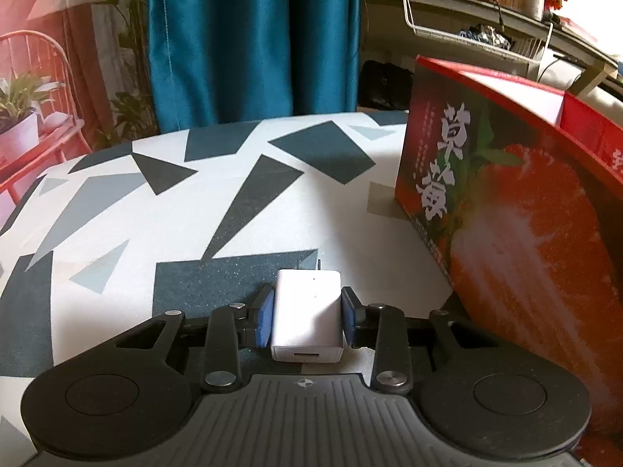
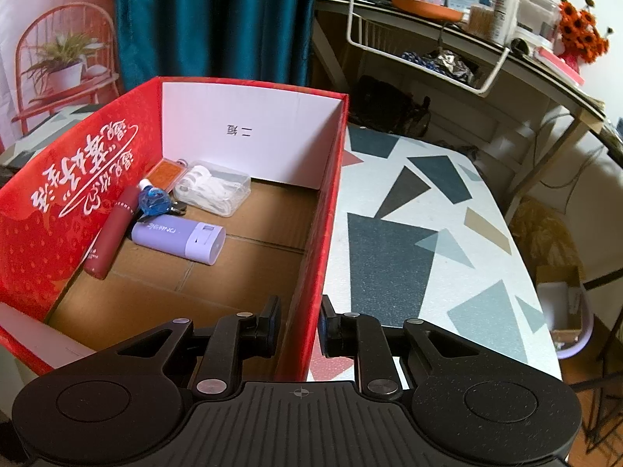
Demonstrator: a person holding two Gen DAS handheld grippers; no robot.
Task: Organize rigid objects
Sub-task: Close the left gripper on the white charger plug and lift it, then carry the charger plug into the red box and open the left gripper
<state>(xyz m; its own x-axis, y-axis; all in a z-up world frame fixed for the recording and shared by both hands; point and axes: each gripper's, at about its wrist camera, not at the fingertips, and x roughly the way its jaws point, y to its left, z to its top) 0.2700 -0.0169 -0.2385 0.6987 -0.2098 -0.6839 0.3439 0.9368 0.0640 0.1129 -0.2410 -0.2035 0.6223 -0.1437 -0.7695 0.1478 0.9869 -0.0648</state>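
In the left wrist view my left gripper (image 1: 307,311) is shut on a white USB charger plug (image 1: 307,313), its blue pads pressed against both sides, just above the patterned table. The red strawberry box (image 1: 518,210) stands close on the right. In the right wrist view my right gripper (image 2: 300,325) is shut on the box's right wall (image 2: 315,272), one finger inside and one outside. Inside the box lie a purple power bank (image 2: 179,239), a dark red tube (image 2: 111,233), a blue keychain (image 2: 155,200), an orange card case (image 2: 165,173) and a clear case of white items (image 2: 212,188).
The table (image 2: 409,233) carries a white cloth with grey and dark shapes. Behind it hang a teal curtain (image 1: 249,39) and a printed backdrop. A cluttered shelf with a white wire basket (image 2: 424,62) stands to the right, and a bin sits on the floor.
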